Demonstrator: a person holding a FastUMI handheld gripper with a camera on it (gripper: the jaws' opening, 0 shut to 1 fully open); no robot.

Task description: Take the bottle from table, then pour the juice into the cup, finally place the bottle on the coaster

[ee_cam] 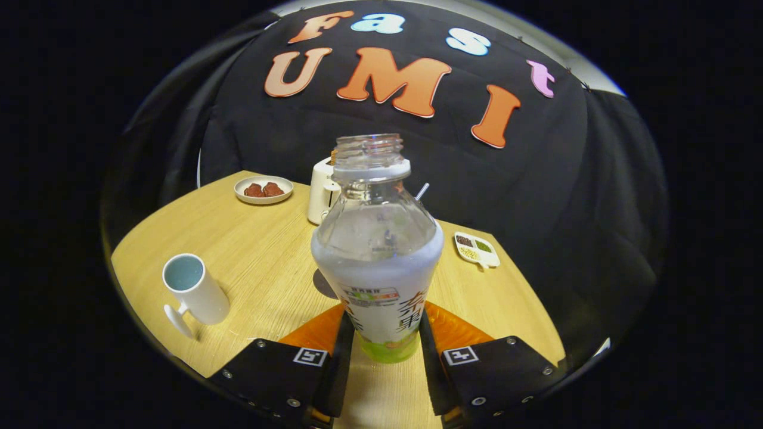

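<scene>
The gripper (384, 345) had both fingers pressed against the lower body of the uncapped clear plastic bottle (378, 262), held upright above the wooden table (262, 256), the white cup (194, 289) off to the side.

Wooden table (262, 256) and the items resting on it.
Cup (194, 290) lower left; plate (263, 190) and toaster (322, 190) upper centre; divided dish (476, 248) right.
</scene>
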